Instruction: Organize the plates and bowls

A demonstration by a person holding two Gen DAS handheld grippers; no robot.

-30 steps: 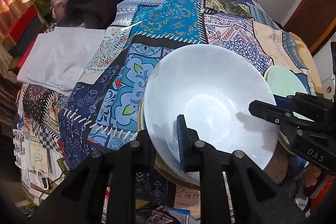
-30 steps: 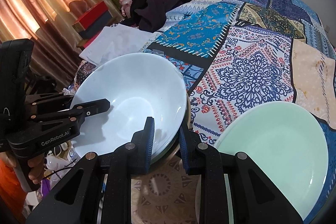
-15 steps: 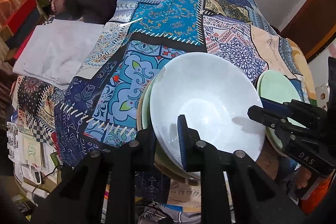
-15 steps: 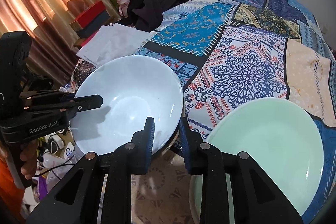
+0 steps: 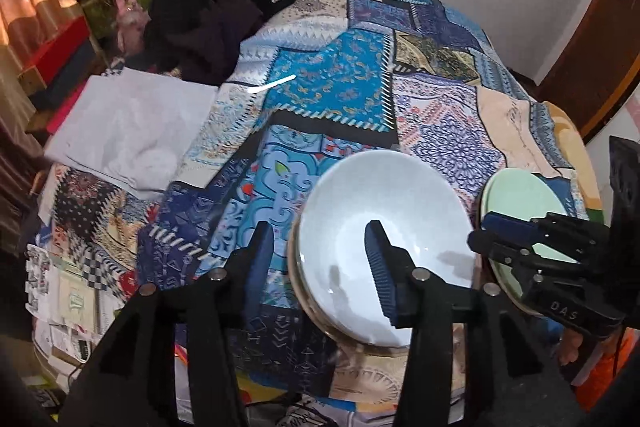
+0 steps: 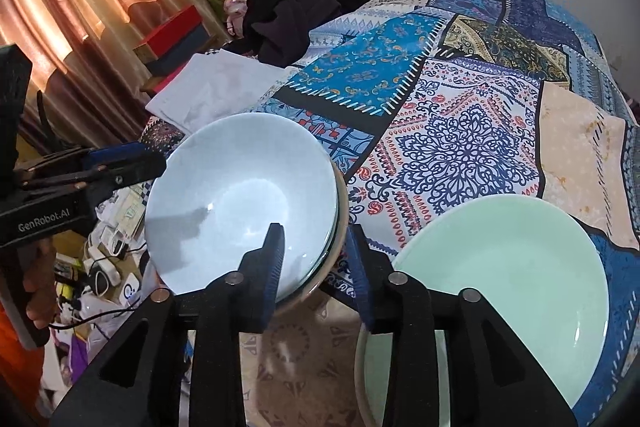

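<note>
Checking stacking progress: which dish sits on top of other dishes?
The white bowl; rims of other dishes show beneath it. The pale green plate lies apart on the patchwork cloth.

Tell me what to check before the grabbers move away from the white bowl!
1. White bowl sits in the stack below: ok.
2. Left gripper jaws just opened, pads off the rim: ok.
3. Right gripper jaws just opened, straddling the rim without pressing it: ok.
4. Stack stands fully on the patchwork cloth: cannot tell, it is near the edge.
5. Green plate lies flat, apart from the stack: ok.
</note>
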